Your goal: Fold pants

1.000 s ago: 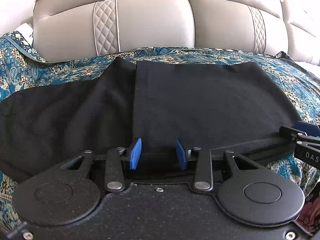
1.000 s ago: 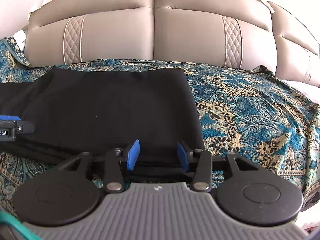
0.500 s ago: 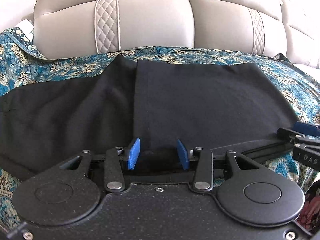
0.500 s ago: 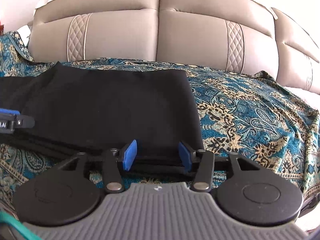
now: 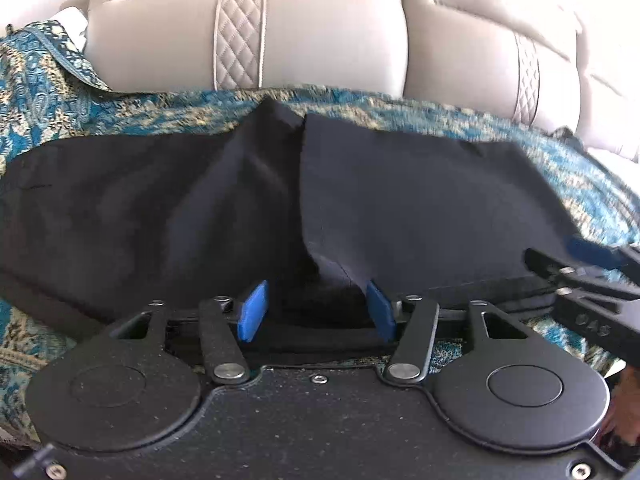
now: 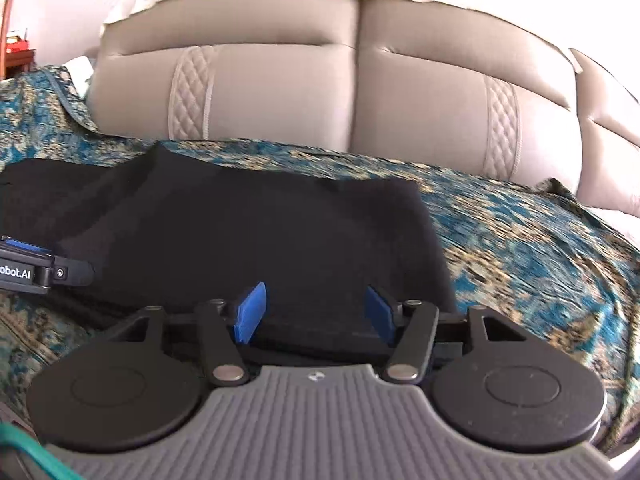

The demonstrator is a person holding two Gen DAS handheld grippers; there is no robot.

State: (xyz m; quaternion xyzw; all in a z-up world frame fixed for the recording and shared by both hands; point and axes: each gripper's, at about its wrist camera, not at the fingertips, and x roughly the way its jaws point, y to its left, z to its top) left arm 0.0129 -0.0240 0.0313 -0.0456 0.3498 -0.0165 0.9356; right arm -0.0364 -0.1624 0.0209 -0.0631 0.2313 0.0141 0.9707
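Left wrist view has the beige padded headboard filling the whole top, then the teal and gold paisley bedspread under it, and spread flat across that are the black pants, folded over so one layer sits on top of the other with a clear edge running down the middle. The left gripper is angled down at the near hem of the pants, and its blue pads have just been spreading apart; the fabric edge sits in the gap but the pads aren't squeezing it, so it's let go. A little peak of cloth stands up just in front of the right pad. Over on the right edge of this view you can see the right gripper poking in sideways, pretty blurry. Right wrist view shows the same deal from the other end: headboard, bedspread, pants with their right side edge ending just past the gripper. The right gripper tilts down more shallowly, and its jaws have just been widening too, blue pads standing clear of the hem between them. The left gripper's fingertip shows at the left edge, resting low over the cloth.
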